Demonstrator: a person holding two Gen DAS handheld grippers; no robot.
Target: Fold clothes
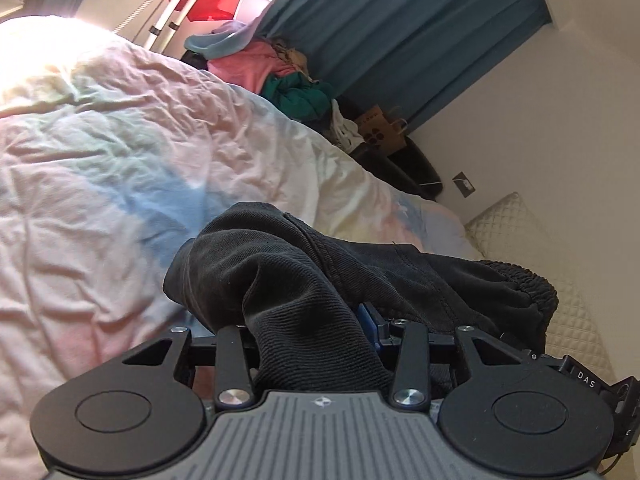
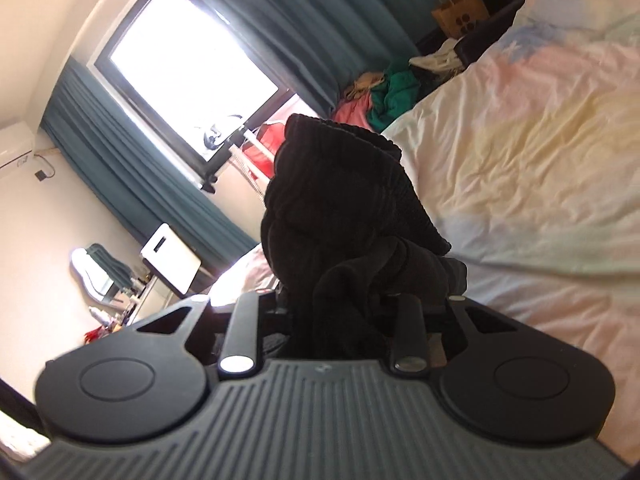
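pastel duvet rumpled on bed, teal curtains beside window, brown paper bag on floor, quilted pillow by wall

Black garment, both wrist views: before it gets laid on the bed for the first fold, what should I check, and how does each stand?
1. Left gripper has cloth: ok, black garment bunched over it.
2. Right gripper has cloth: ok.
3. Fingertips visible: not ok, fabric hides them.
4. Garment spread flat: not ok, crumpled.
5. Duvet free ahead: ok.
6. Elastic waistband orientation: cannot tell.
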